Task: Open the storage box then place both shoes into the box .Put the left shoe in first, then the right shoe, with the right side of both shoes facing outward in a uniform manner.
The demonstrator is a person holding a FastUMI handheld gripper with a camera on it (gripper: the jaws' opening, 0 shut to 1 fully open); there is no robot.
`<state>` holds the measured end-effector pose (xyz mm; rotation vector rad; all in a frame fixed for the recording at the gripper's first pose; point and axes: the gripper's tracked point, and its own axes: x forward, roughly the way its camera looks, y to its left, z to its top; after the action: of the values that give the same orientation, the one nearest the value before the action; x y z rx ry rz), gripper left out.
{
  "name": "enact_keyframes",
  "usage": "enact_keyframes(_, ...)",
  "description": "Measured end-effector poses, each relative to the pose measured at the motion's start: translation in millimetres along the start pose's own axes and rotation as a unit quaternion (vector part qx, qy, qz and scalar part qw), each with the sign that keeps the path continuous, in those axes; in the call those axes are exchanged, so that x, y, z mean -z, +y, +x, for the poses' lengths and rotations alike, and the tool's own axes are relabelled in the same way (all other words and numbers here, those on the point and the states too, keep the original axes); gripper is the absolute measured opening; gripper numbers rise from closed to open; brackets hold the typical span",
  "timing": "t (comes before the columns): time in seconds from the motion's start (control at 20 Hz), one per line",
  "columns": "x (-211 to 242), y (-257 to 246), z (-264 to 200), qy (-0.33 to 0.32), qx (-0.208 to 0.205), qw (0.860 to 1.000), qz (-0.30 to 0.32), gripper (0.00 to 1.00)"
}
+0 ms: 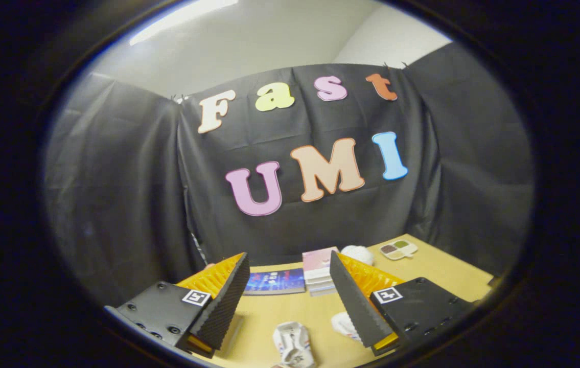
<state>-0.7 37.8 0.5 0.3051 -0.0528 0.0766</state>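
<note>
The worktop [422, 271] stretches ahead, carrying a stack of books [319, 271] and a small palette [398, 249] toward the back. The gripper [290, 301] hovers high with its fingers wide apart, holding nothing. One white shoe [294, 343] lies below between the fingers, another [343, 324] beside the right finger. I cannot make out the storage box; tilting down first should help find its lid.

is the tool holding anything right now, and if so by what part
Nothing is held. The tool is open, its fingers spread apart over the table with only air between them. A white shoe lies on the table below the gap, untouched.
</note>
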Motion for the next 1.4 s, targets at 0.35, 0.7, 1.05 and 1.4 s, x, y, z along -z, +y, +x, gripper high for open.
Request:
enact_keyframes(0.35,29,22,-26,-0.035,-0.031,0.961,0.271,0.98)
enact_keyframes(0.7,104,38,-52,0.005,-0.004,0.903,0.43,0.98)
enact_keyframes(1.05,203,65,-49,0.064,0.044,0.81,0.581,0.97)
enact_keyframes(1.4,277,119,-34,0.128,0.042,0.761,0.635,0.97)
